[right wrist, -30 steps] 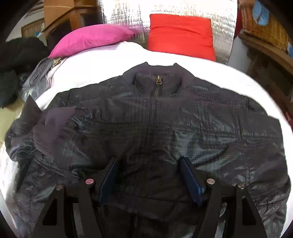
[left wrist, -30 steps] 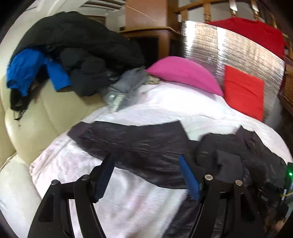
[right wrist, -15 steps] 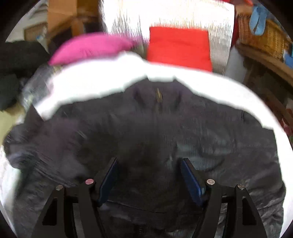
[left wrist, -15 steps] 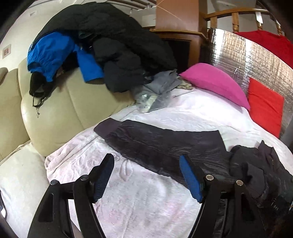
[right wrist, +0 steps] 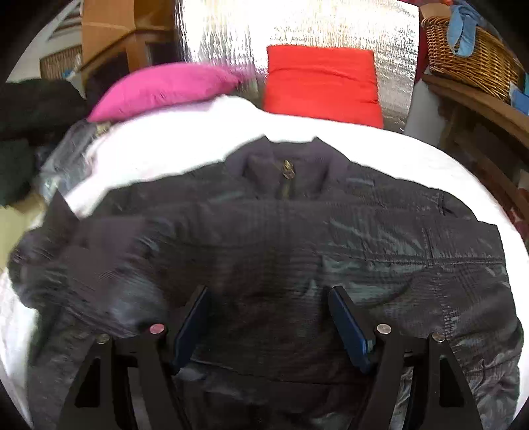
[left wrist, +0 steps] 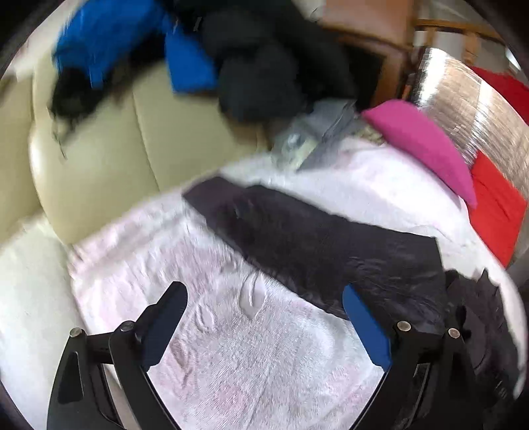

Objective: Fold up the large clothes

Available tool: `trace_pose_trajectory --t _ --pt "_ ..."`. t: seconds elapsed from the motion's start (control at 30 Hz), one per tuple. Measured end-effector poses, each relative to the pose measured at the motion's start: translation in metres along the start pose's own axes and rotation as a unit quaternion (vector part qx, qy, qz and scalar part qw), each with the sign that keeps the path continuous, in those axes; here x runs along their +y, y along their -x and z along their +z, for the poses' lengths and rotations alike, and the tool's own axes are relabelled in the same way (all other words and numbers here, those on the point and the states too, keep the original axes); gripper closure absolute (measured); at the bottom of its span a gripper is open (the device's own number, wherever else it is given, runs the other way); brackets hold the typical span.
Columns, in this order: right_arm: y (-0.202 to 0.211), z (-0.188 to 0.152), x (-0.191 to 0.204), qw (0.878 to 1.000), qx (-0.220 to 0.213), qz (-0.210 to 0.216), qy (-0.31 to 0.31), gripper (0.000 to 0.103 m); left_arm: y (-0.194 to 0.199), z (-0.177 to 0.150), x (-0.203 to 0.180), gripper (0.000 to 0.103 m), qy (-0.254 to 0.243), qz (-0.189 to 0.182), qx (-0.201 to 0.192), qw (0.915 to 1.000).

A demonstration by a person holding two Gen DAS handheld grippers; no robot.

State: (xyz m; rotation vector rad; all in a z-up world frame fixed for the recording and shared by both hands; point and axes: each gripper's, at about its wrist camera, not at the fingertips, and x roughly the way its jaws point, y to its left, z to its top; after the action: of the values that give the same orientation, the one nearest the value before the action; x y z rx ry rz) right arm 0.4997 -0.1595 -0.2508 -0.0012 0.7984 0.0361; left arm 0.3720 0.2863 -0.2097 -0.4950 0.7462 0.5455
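Observation:
A dark quilted jacket (right wrist: 297,238) lies front up on the white blanket (right wrist: 198,142), zipped, collar toward the cushions. My right gripper (right wrist: 267,291) hovers over its lower chest, jaws open and widening slightly, pads pressing on nothing. In the left wrist view one sleeve (left wrist: 314,238) stretches flat across the blanket (left wrist: 248,364) toward the sofa, with the jacket body (left wrist: 479,314) bunched at the right. My left gripper (left wrist: 261,291) is just short of the sleeve. Its jaws are opening with only blanket between them, and the right finger (left wrist: 363,327) is beside the sleeve's edge.
A cream sofa (left wrist: 99,149) with a pile of dark and blue clothes (left wrist: 264,66) stands left of the blanket. A pink pillow (right wrist: 165,89), a red cushion (right wrist: 320,82) and a silver foil panel (right wrist: 297,23) lie beyond the collar. A wicker basket (right wrist: 469,49) sits on a wooden shelf at right.
The left gripper has swung left along the sleeve toward the sofa and dropped closer to the blanket, and its jaws stand wider. The right gripper has barely shifted over the jacket.

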Motion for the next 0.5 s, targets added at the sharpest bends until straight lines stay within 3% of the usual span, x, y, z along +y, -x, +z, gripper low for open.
trace_pose_trajectory --t 0.1,0.17,0.37,0.5 --pt "0.013 0.003 0.010 1.000 -0.019 0.015 0.005 0.026 -0.043 0.022 0.038 0.008 0.077 -0.028 0.050 0.9953" --pt "0.016 0.003 0.016 0.999 -0.021 0.020 0.014 0.026 -0.066 0.032 0.055 0.008 0.107 -0.026 0.068 0.9916" --pt "0.014 0.001 0.011 1.000 -0.009 0.026 0.008 0.026 -0.110 0.051 0.075 0.009 0.159 -0.086 0.077 0.9806" --pt "0.019 0.001 0.003 1.000 -0.010 0.029 -0.002 0.026 -0.133 0.058 0.066 0.034 0.158 -0.095 0.087 0.9791"
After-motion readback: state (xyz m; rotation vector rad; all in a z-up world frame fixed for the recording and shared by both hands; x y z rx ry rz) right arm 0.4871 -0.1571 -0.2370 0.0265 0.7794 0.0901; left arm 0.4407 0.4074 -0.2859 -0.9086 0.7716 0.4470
